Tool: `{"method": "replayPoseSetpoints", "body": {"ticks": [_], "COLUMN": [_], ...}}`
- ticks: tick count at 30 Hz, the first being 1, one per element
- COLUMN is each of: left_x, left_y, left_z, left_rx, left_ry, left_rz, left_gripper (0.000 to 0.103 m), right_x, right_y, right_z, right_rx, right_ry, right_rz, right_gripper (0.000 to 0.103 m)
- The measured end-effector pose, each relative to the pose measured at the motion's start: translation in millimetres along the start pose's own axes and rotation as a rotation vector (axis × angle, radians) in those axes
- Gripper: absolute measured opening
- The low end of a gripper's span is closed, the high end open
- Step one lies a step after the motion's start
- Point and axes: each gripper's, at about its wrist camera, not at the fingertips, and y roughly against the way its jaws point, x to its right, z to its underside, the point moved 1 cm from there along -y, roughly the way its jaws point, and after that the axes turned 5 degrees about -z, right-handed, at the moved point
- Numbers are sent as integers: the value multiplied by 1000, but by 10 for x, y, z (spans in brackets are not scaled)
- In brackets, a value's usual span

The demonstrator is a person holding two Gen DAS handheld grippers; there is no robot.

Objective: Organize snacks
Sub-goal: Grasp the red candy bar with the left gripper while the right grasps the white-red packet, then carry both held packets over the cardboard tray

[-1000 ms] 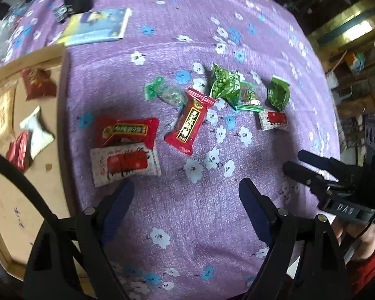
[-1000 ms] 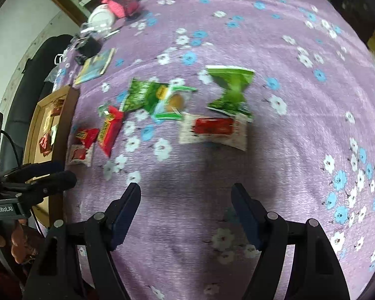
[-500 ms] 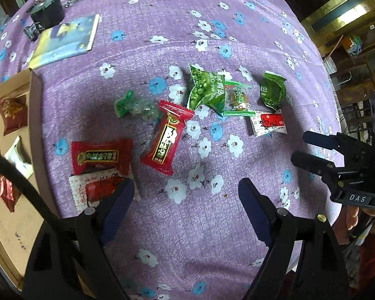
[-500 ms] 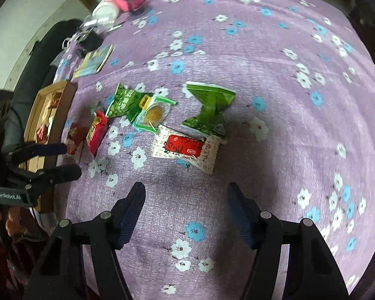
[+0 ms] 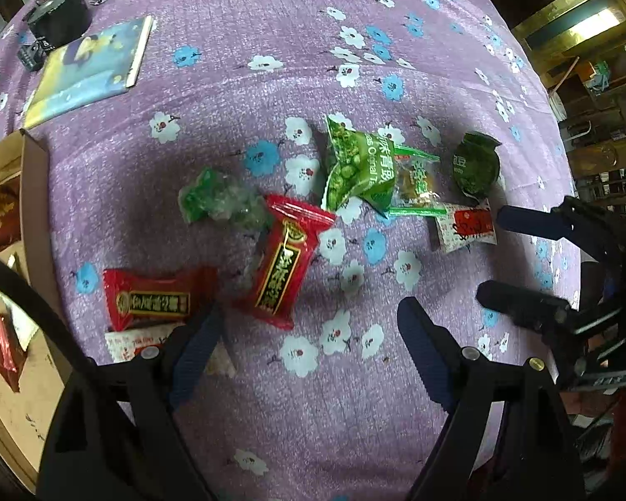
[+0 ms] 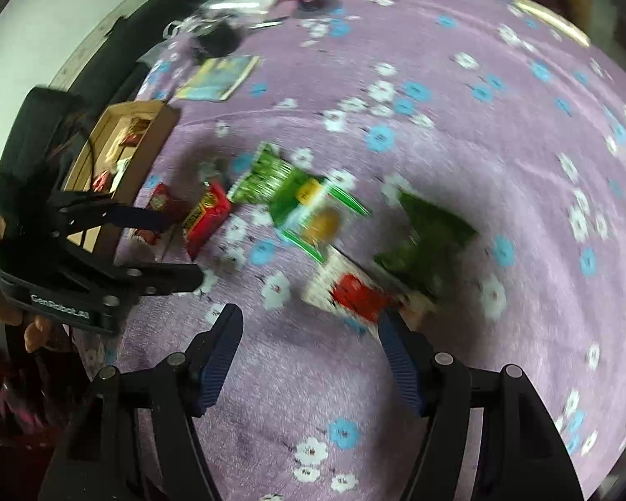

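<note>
Purple floral tablecloth [image 5: 271,33]; "GenRobot.AI" on left tongs [image 6: 175,246]; both tongs apart, incl. right tongs [image 5: 490,250].

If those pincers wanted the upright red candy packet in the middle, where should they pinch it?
Probably across the narrow middle of the red packet, coming straight down from above. It lies flat on the purple cloth, long axis running away from the left gripper, so open jaws could straddle its two long edges. Its far crimped end touches a clear green wrapper; the near end is freer.

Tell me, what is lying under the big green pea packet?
The green pea packet overlaps the left edge of a clear candy wrapper with green ends. Purple tablecloth lies below both. Anything hidden fully beneath the packet cannot be seen.
</note>
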Motion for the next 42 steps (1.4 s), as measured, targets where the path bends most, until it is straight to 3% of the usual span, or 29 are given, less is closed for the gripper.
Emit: {"method": "replayPoseSetpoints", "body": {"ticks": [9,12,14,16,20,22,30,42], "left_x": [-35,-32,-61,-76,-52,-30,42,243], "left_y": [-83,-112,-110,-103,-116,-127,-150,-229], "left_z": [-77,-125,-154,-180,-195,-170,74,257], "left_rx": [-13,-9,-1,12,-5,-23,-60,-46], "left_ry": [5,-9,-12,-7,-19,-24,-44,-76], "left_rz": [-6,-22,-37,-54,-28,-18,-4,-54], "left_gripper": [84,78,62,53,28,25,24,26], "right_x": [65,109,125,166,225,243,174,-60], "right_y": [-322,-361,-344,-314,-272,-257,-195,-200], "right_z": [-109,-58,-38,-27,8,25,299,664], "right_rx": [-115,-125,-114,-103,-83,-85,-84,-72], "right_ry": [138,162,173,164,129,103,11,-12], "right_rz": [126,151,171,195,195,192,132,188], "right_gripper": [67,61,52,39,36,36,36,39]}}
